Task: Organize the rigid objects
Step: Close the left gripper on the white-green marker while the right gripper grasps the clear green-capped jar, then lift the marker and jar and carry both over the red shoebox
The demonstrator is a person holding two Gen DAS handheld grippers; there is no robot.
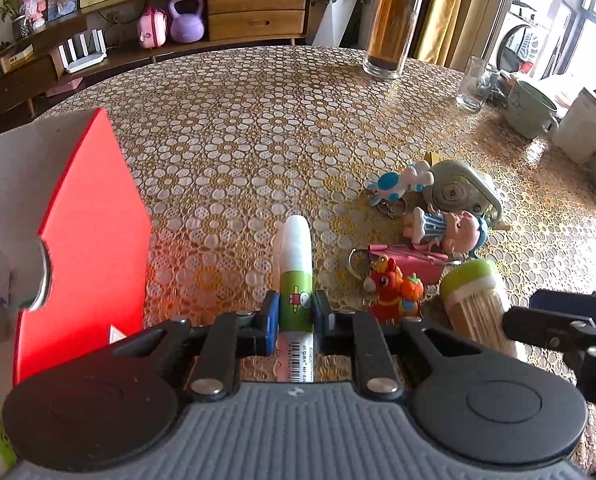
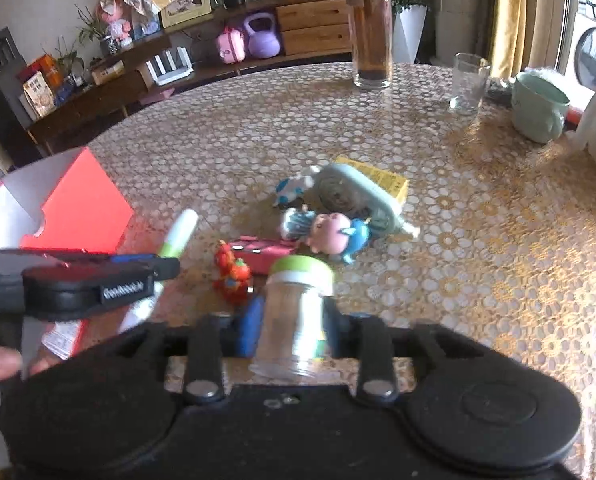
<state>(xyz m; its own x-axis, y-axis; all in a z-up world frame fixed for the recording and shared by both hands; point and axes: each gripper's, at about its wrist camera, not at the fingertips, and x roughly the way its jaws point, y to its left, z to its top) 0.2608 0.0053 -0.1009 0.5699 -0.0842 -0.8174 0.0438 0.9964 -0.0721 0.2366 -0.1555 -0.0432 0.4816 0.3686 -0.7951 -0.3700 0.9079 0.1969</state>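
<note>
My left gripper [image 1: 295, 312] is shut on a glue stick [image 1: 294, 248] with a white cap and a green label, held above the table. An open red box [image 1: 86, 220] stands just to its left. My right gripper [image 2: 294, 328] is shut on a clear toothpick jar [image 2: 298, 304] with a green lid, tilted and lifted off the cloth. Beyond both lies a small pile: a red horse keychain [image 1: 394, 288], a pink case [image 1: 402, 256], a pig figure [image 1: 454, 228], a blue-white keychain [image 1: 398, 184] and a pale green tape dispenser [image 1: 462, 192]. The right wrist view shows the left gripper [image 2: 166, 266] and red box [image 2: 82, 208] at left.
A tall glass jar [image 1: 394, 24], a drinking glass [image 1: 476, 84], a green mug [image 1: 532, 108] and a white container [image 1: 586, 128] line the round table's far right edge. A yellow packet [image 2: 382, 178] lies under the tape dispenser. Wooden shelves stand beyond the table.
</note>
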